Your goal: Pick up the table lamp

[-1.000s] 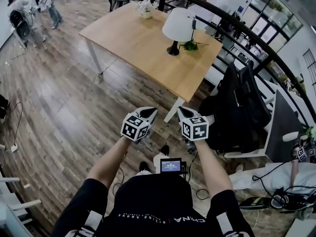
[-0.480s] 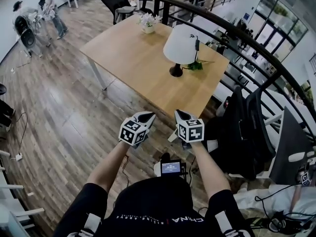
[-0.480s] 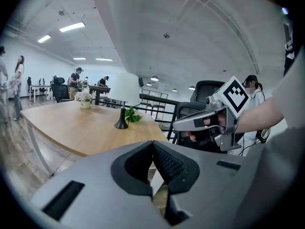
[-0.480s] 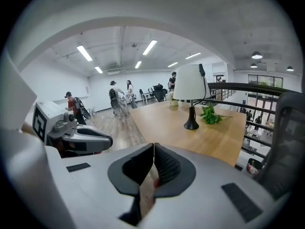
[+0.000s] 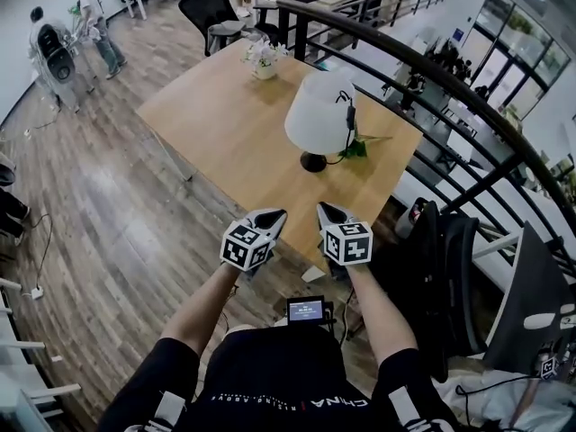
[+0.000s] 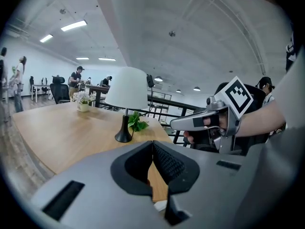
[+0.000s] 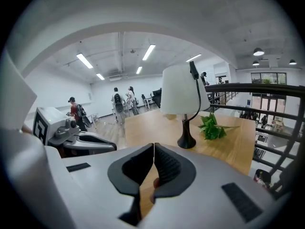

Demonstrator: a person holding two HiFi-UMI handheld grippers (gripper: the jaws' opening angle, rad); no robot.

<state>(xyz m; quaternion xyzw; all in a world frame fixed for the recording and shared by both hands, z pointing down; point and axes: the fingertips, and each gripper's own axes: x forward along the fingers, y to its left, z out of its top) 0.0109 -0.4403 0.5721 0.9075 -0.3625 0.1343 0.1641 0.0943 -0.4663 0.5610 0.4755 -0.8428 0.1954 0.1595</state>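
Note:
The table lamp (image 5: 319, 111) has a white shade, a thin black stem and a black base, and stands upright on the right part of the wooden table (image 5: 216, 124). Both grippers hover side by side just short of the table's near corner, pointing at the lamp. My left gripper (image 5: 274, 216) is shut and holds nothing; its view shows the lamp (image 6: 127, 88) ahead across the tabletop. My right gripper (image 5: 326, 211) is also shut and holds nothing, with the lamp (image 7: 183, 92) ahead of it and slightly right. Neither gripper touches the lamp.
A green leafy sprig (image 5: 358, 147) lies right of the lamp's base. A small pot of white flowers (image 5: 264, 61) stands at the table's far edge. A black curved railing (image 5: 432, 70) runs behind and to the right. Dark bags (image 5: 441, 277) hang at the right. People (image 5: 94, 12) stand far left.
Both grippers have moved forward together towards the table, from over the floor to its near corner. The lamp now looks closer and larger. Both jaws stayed shut.

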